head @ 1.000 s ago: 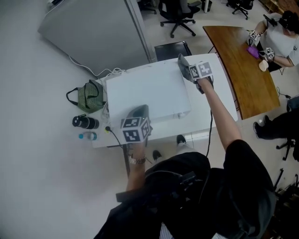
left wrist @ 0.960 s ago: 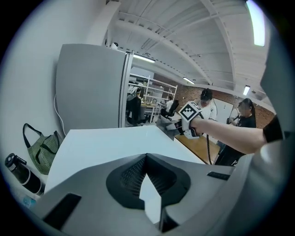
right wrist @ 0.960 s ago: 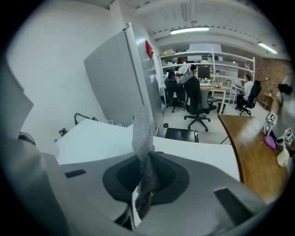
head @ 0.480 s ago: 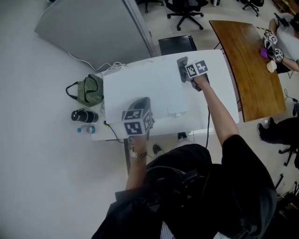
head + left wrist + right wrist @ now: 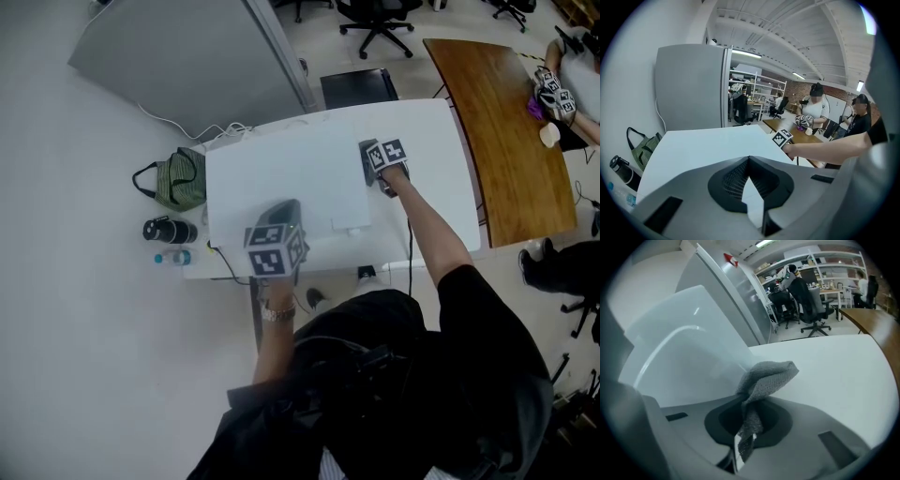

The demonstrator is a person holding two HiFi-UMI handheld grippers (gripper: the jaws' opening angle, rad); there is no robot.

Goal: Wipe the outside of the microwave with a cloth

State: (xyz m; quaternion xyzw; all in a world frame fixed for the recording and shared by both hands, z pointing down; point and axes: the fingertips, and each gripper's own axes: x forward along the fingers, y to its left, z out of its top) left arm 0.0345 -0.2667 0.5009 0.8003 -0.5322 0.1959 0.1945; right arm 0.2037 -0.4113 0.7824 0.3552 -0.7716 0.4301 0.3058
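now the right arm is stretched out, right gripper [image 5: 368, 164] clamped on the cloth [image 5: 766, 376] beside the microwave's [image 5: 281, 173] right edge; left gripper [image 5: 280, 214] hangs closed, empty, over its front edge.

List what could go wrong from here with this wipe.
The cloth is held only by a thin fold in the right tongs, so rubbing against the microwave could pull it free. The left tongs, shut and empty, sit above the microwave's top; if they aren't pressing on it, it might slide on the table.
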